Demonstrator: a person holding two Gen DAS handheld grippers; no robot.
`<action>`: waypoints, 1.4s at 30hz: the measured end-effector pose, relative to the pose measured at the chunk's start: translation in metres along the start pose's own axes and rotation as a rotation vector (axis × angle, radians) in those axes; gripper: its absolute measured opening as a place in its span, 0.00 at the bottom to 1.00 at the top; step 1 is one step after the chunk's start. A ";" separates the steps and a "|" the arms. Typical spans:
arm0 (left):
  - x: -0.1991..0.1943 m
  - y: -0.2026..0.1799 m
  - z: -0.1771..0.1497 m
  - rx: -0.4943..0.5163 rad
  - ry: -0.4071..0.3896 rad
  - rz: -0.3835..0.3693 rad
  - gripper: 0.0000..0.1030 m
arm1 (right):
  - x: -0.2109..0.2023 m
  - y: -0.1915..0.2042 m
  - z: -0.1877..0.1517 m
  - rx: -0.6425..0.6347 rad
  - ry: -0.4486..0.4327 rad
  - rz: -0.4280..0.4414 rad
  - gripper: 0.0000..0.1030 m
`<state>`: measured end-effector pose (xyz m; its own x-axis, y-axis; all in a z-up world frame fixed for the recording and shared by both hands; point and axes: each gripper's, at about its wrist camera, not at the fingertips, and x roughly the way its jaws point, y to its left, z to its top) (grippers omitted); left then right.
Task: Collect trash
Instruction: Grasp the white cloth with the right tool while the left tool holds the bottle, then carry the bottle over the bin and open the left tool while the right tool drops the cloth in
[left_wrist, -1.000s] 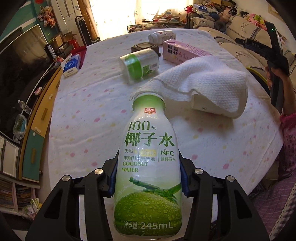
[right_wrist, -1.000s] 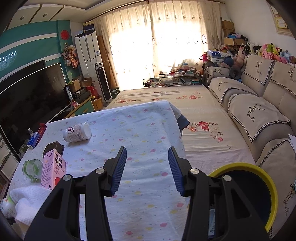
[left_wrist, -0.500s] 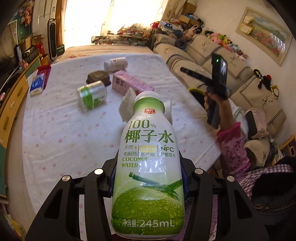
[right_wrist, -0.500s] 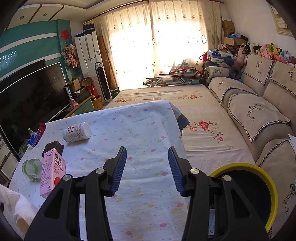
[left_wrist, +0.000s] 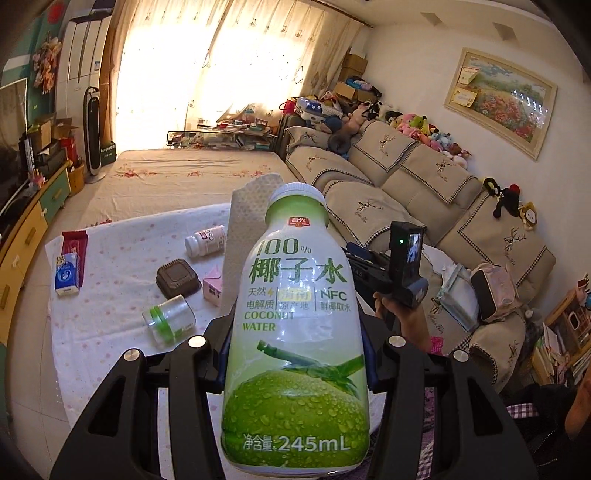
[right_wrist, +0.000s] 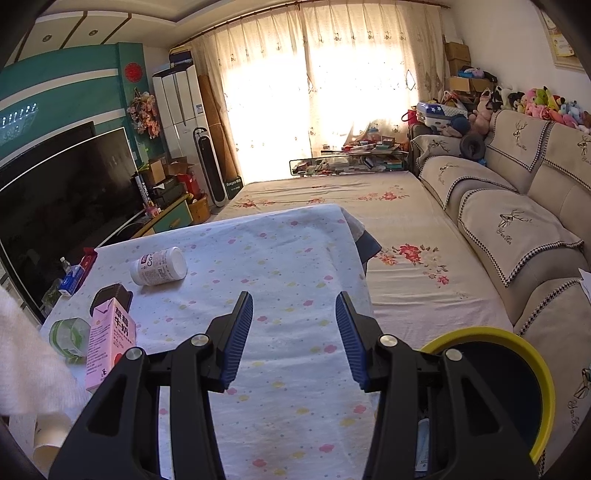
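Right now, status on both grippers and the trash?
Left gripper shut on coconut water bottle, paper towel snagged behind it. Right gripper open, empty. Bin beside table.

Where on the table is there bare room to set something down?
Free: the tablecloth ahead of the right claw, from the white bottle across to the far right edge. Crowded: the left side, around the pink carton, dark box and clear jar.

A table (right_wrist: 280, 266) stands left of a sofa (right_wrist: 517, 229). On it, a white bottle (right_wrist: 159, 266) lies behind a carton (right_wrist: 110, 343); a bin (right_wrist: 532, 369) sits between table and sofa.
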<state>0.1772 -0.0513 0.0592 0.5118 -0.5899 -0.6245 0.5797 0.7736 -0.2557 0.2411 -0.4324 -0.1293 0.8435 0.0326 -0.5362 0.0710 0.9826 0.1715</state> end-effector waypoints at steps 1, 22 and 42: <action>0.004 0.000 0.004 0.002 0.002 0.012 0.49 | -0.003 0.001 0.000 -0.003 -0.009 0.039 0.43; 0.069 -0.003 0.030 0.029 0.021 -0.043 0.49 | -0.059 0.093 -0.014 -0.304 -0.133 0.670 0.66; 0.056 -0.019 0.039 0.046 -0.095 -0.112 0.49 | -0.010 0.065 -0.012 -0.101 0.014 0.391 0.01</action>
<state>0.2198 -0.1079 0.0582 0.4987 -0.6925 -0.5213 0.6639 0.6918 -0.2839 0.2311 -0.3669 -0.1224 0.7891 0.4092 -0.4581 -0.3069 0.9087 0.2829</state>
